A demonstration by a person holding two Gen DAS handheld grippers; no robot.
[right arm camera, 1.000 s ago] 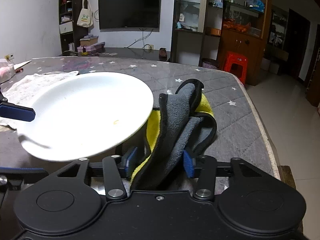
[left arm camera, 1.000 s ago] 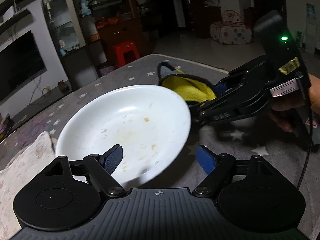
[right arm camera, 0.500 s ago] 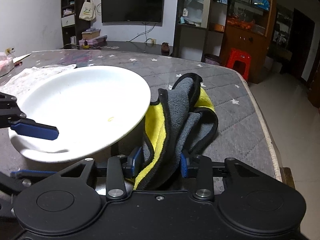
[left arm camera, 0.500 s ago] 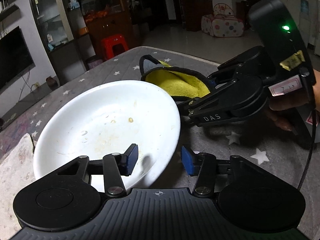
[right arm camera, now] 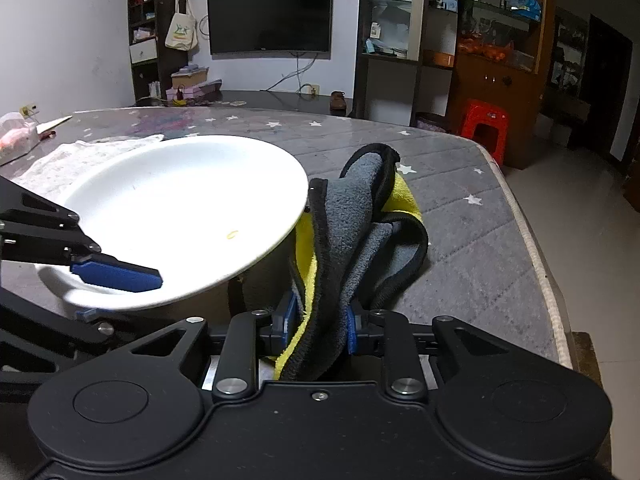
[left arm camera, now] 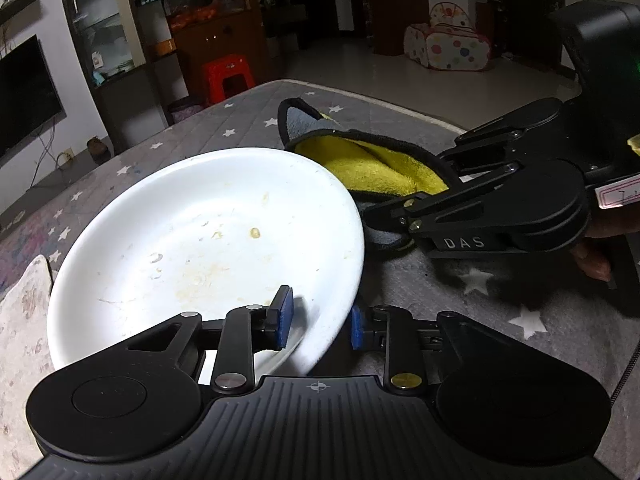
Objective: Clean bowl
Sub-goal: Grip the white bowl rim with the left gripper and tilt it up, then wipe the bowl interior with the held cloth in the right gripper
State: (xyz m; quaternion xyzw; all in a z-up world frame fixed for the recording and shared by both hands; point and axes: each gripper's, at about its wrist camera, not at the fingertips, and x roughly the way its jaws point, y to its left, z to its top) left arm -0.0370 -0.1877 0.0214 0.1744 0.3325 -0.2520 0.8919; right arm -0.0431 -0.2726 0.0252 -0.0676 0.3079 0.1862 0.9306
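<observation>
Bowl (left arm camera: 208,256) now pinched at its near rim. Left gripper (left arm camera: 318,326) has just been closing: jaws that stood wide on either side of the rim a second ago now clamp it, one blue pad (left arm camera: 282,322) inside the dish, the other beneath its edge. Bowl has tipped with the grip; the right side appears lifted off the grey star-print table cover (left arm camera: 520,320), the left side low over a pale patterned cloth (left arm camera: 22,332). Judgement: the bowl is secured, so wiping can begin.

Bowl itself: wide, shallow, white, glossy glazed, thin rolled rim. Inside carries dried yellowish smears and a few small crumbs (left arm camera: 255,233) near the centre, none wiped yet.

Just right of the bowl: rag (right arm camera: 352,236), thick plush microfibre, grey one face, bright yellow the other, black bound edge, bunched in loose folds. It stands up from the right gripper (right arm camera: 318,328), whose jaws have also just been closing and now clench the bundle between blue pads. Rag's free end touches or nearly touches the bowl's right rim; cannot tell which.

Far right, left-wrist view: fingertips (left arm camera: 592,264) of the person's hand under the right gripper's black body.

Next move, as I judge it: swing the soft rag over the rim onto the soiled centre. Slick glaze under a narrow pad grip may slip if pressed hard.
</observation>
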